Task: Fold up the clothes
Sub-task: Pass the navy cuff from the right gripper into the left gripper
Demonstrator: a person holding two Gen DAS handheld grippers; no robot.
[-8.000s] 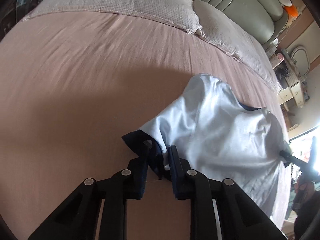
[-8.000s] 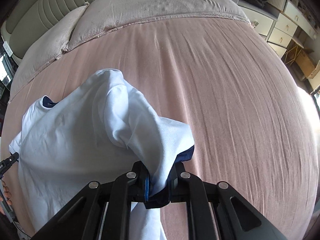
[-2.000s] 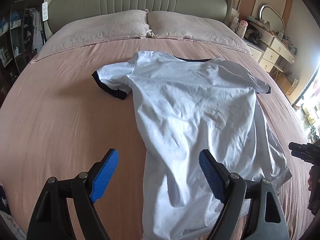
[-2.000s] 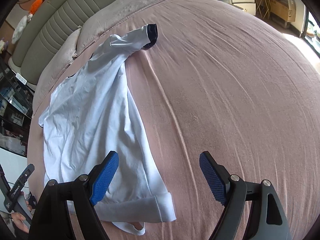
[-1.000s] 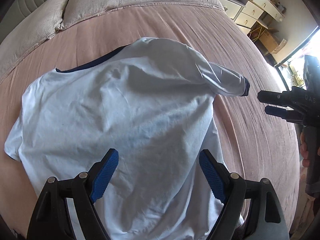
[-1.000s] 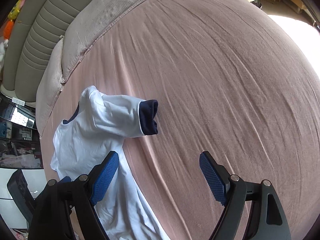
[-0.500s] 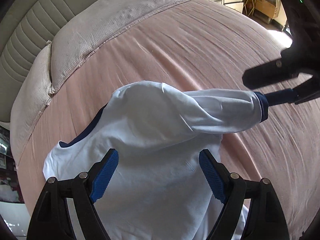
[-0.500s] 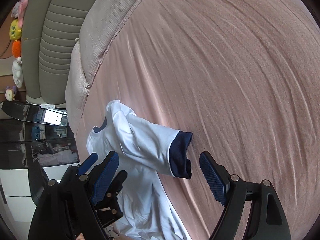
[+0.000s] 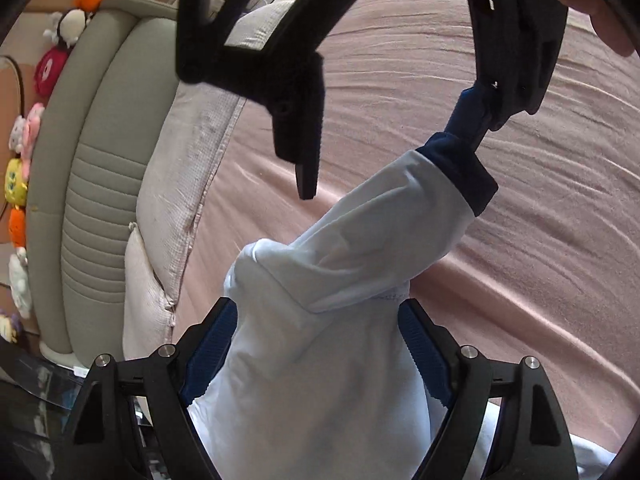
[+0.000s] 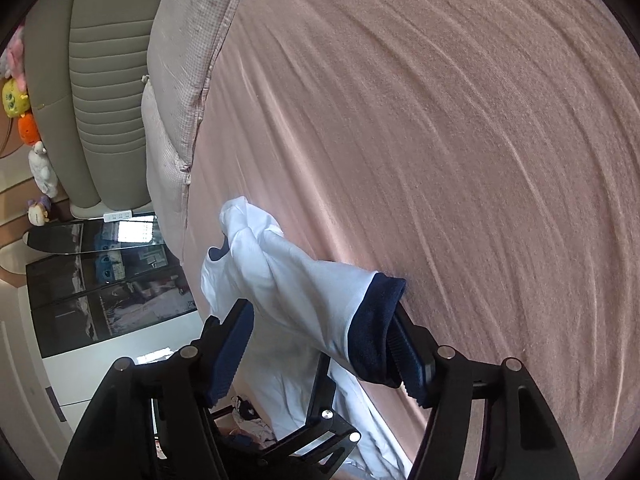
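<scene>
L wrist view, L→R: plush toys (image 9: 48,68) in a row along the far-left edge, then grey padded headboard (image 9: 104,184), then two pale checked pillows (image 9: 180,184), then pink bedsheet (image 9: 520,184). White T-shirt (image 9: 320,360) lies on the sheet; its body runs between the left gripper (image 9: 318,356) pads. Left gripper wide apart, pads not pressing the cloth.

Only this view shows the right gripper (image 9: 394,128) from outside: one blue pad reaches the navy cuff (image 9: 460,172) of the raised sleeve, the other finger (image 9: 304,136) hangs well apart from it.

R wrist view, L→R: toys, headboard, pillows again, plus dark glass-front cabinet (image 10: 108,280) low left, unseen from L wrist. Sleeve lifted off the sheet; cuff touches the R-side pad (image 10: 408,364), L-side pad stands clear. Right gripper wide, not clamped. Navy neckline (image 10: 218,252) visible here only.
</scene>
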